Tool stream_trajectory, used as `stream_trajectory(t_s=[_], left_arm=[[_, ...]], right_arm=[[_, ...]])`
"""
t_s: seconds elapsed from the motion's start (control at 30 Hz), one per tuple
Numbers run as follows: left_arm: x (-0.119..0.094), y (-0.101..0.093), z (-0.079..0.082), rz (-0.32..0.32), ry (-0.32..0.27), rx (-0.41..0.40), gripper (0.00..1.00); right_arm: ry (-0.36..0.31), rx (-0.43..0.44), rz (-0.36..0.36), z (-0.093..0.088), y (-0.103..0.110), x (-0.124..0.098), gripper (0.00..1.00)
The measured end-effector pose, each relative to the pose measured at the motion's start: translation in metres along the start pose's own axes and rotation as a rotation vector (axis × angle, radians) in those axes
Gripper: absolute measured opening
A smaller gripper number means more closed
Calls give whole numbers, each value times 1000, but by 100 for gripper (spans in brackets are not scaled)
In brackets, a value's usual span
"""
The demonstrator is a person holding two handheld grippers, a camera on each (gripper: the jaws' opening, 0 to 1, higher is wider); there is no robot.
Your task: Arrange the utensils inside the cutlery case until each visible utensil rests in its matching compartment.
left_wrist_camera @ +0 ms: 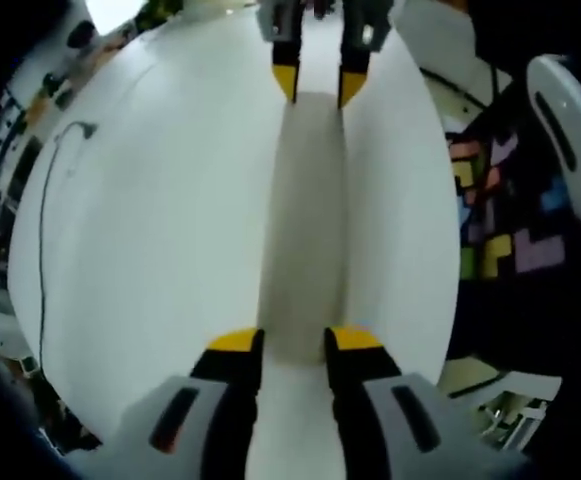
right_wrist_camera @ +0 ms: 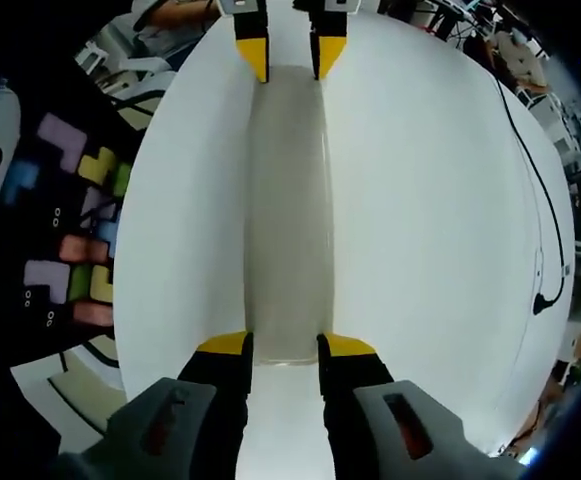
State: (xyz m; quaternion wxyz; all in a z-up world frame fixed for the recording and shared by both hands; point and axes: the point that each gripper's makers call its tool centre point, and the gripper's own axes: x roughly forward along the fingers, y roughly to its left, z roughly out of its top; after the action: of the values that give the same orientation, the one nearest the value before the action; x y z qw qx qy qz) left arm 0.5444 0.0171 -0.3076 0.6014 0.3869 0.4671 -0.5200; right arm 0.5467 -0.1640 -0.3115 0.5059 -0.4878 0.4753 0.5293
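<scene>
Left gripper view: my left claw (left_wrist_camera: pixel 293 342) pinches one end of a long pale case (left_wrist_camera: pixel 306 220) on the white counter (left_wrist_camera: pixel 160 230); my right claw (right_wrist_camera: pixel 284 348) pinches the opposite end; no utensils visible; next, I judge, open it.

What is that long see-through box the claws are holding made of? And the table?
The long box looks like frosted, translucent plastic: milky, smooth, the white showing through it. Its contents can't be made out. The table looks like a smooth white laminate or painted top with a matte, even sheen, though the pictures leave the exact material open.
</scene>
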Motion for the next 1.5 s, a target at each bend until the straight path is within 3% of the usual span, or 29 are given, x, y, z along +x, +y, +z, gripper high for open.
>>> stream_trajectory(t_s=[0.4,0.53,0.6,0.8,0.93,1.03,1.1,1.23,1.37,1.5], left_arm=[[0,1,-1,24,-24,-4,27],[-1,1,-1,30,-71,16,27],[-1,0,3,31,-136,91,25],[-2,2,1,47,-240,-29,25],[-5,2,1,66,-307,-72,25],[-15,0,10,68,-413,-116,25],[-26,5,18,106,-499,-143,26],[-41,7,27,150,-632,-184,28],[-49,7,28,200,-725,-218,34],[-64,13,29,276,-832,-256,41]], right_arm=[[-18,-15,-34,-1,1,-1,26],[-58,1,-36,-2,0,-2,26],[-106,14,-45,-2,-1,-2,26],[-259,98,-73,-4,-3,-4,26],[-366,162,-160,-7,-10,-10,26],[-491,210,-167,-2,-8,-21,23],[-572,222,-187,0,-9,-31,26],[-716,276,-290,-2,-16,-55,30],[-837,349,-419,-15,-21,-81,34],[-960,426,-601,-37,-24,-112,41]])
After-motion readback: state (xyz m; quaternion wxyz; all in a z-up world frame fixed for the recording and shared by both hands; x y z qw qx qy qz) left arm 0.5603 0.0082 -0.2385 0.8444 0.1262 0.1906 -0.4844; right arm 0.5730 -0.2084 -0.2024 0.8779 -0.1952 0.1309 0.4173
